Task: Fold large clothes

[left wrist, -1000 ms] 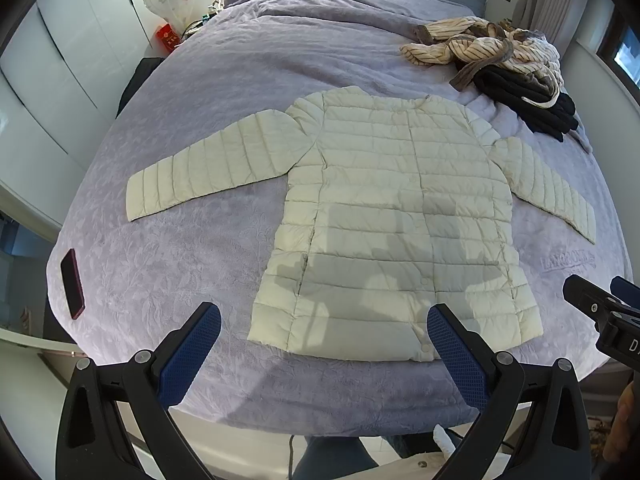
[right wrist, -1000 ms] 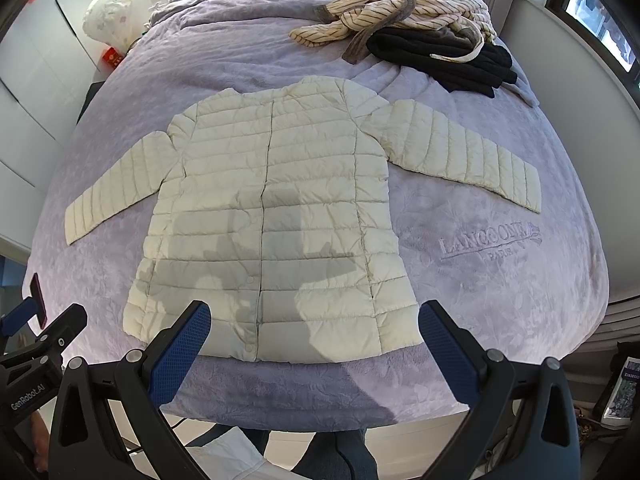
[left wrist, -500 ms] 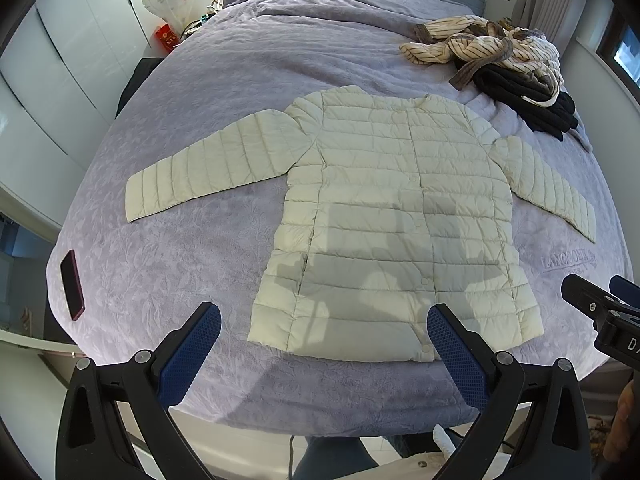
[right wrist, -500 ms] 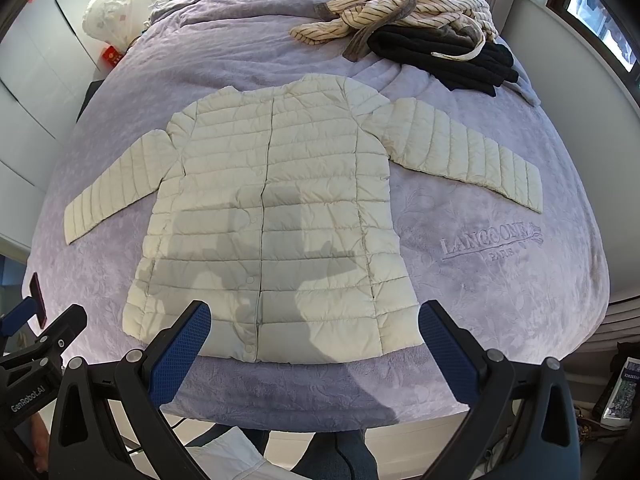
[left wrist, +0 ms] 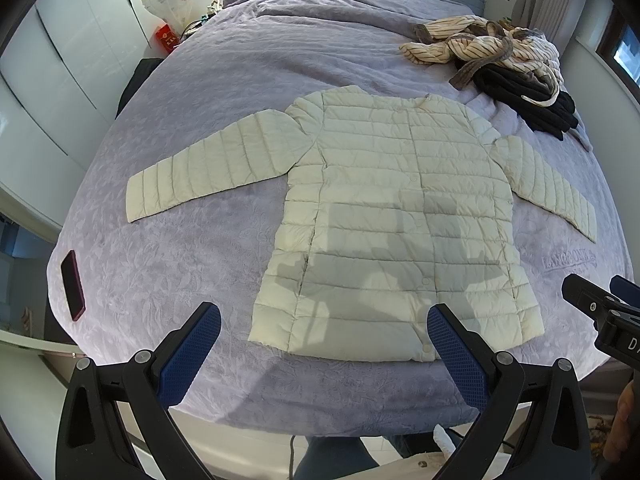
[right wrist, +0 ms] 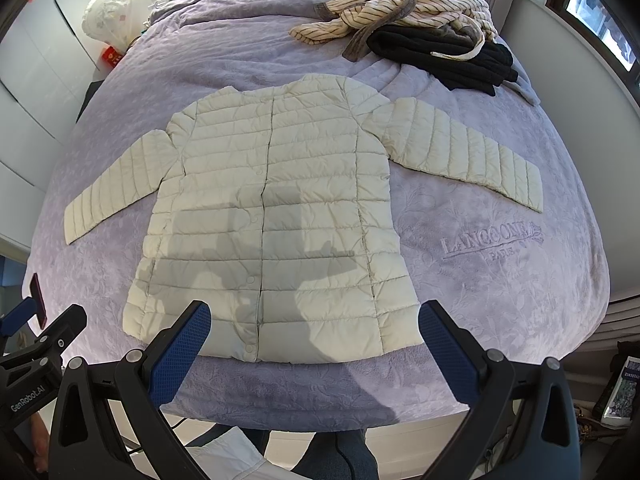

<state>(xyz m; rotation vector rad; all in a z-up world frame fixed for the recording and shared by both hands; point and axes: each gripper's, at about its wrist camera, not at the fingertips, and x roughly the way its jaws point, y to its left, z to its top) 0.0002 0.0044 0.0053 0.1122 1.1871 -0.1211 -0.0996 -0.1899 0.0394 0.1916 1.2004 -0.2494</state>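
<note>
Nothing moved, 1 jacket [left wrist: 396, 232] flat, 2 tongs wide

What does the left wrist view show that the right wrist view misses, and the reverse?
Only the left wrist view shows the whole dark red phone lying flat on the purple bedspread. Only the right wrist view shows the books on the floor. Both show the cream quilted jacket spread flat, sleeves out, and open hand-held grippers.
</note>
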